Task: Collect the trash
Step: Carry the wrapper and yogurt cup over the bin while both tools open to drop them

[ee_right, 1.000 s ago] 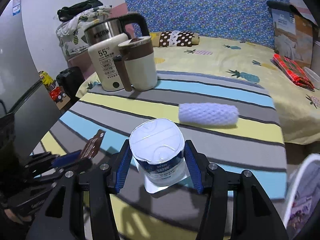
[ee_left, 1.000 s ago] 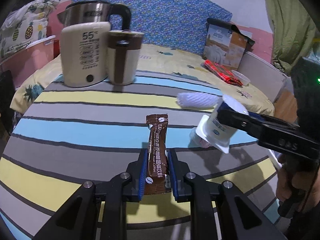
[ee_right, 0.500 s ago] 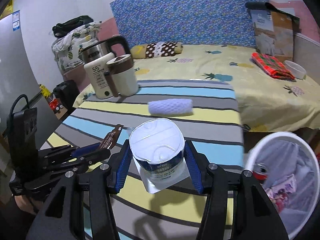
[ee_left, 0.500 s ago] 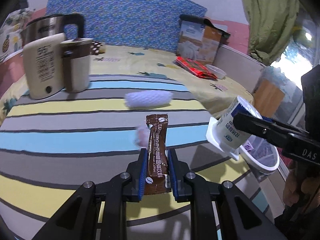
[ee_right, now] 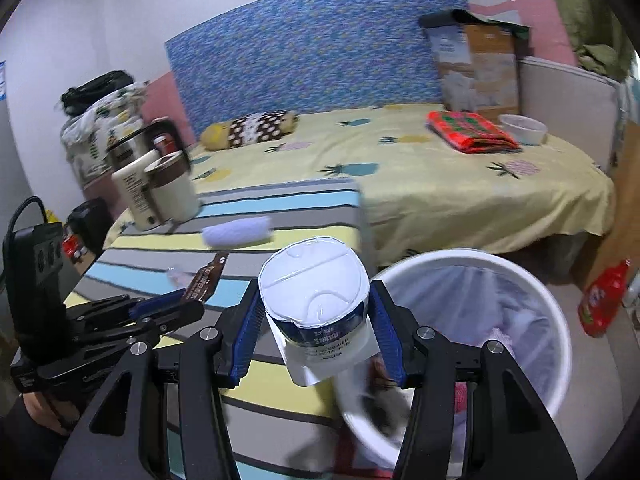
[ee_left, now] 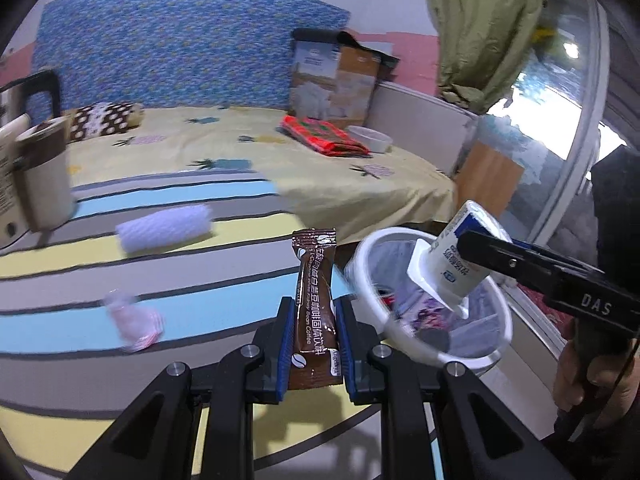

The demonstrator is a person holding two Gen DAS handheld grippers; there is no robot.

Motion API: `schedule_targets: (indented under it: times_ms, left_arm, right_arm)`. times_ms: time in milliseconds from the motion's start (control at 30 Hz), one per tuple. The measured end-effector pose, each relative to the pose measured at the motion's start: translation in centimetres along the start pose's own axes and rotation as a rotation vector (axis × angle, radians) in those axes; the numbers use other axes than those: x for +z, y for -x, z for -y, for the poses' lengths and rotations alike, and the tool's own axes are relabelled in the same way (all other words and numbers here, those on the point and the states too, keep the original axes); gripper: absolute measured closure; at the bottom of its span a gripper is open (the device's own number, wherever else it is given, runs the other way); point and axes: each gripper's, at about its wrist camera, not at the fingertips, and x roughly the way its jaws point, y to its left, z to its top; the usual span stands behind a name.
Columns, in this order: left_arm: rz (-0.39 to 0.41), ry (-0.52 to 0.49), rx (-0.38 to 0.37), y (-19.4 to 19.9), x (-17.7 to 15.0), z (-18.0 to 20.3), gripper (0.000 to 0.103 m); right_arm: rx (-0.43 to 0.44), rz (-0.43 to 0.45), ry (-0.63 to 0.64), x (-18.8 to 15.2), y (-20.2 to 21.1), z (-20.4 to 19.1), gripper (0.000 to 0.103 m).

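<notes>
My left gripper (ee_left: 314, 330) is shut on a brown coffee sachet (ee_left: 315, 304) and holds it upright over the striped table's right edge. My right gripper (ee_right: 314, 322) is shut on a white yogurt cup (ee_right: 316, 300), held at the left rim of the white trash bin (ee_right: 532, 280). In the left wrist view the cup (ee_left: 460, 256) hangs tilted above the bin (ee_left: 368, 280), which holds several scraps. A white foam net sleeve (ee_left: 164, 232) and a pink crumpled wrapper (ee_left: 134, 320) lie on the table.
A kettle and a brown-lidded mug (ee_right: 168, 184) stand at the table's far left. Behind is a bed with yellow sheet (ee_right: 440, 184), red cloth (ee_right: 468, 130) and white bowl (ee_right: 522, 128). A red bottle (ee_right: 602, 300) stands on the floor right of the bin.
Both grippers have swung right with their loads, from over the table toward the trash bin. The yogurt cup now sits over the bin's rim; the kettle has slid to the far left.
</notes>
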Motion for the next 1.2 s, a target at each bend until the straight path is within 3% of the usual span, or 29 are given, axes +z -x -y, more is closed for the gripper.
schedule_targets:
  times_ms: [267,600,900,1100,1200]
  left_arm:
    - [-0.041,-0.060,-0.094,-4.6,0.9,5.9,0.082]
    - [-0.120,-0.097,-0.141,-9.5,0.3,9.8,0.082]
    - [-0.171,-0.087,-0.134,-11.3,-0.2,9.8,0.082]
    - [-0.147,-0.064,-0.137,-10.6,0.2,9.2,0.072]
    - [-0.129,-0.058,-0.132,-9.8,0.4,8.8,0.072]
  right_arm:
    - [-0.081,-0.017,-0.090,-0.8,0.7,4.8,0.049]
    - [-0.141,-0.072,-0.157,-2.4,0.8,8.8,0.049]
    - [-0.156,-0.132,-0.154,-3.2,-0.6,9.8,0.049]
    - [-0.169,-0.149,-0.134,-3.6,-0.9,10.0,0.048]
    - [-0.170,-0.129,-0.132,-3.3,-0.4,9.9,0.039]
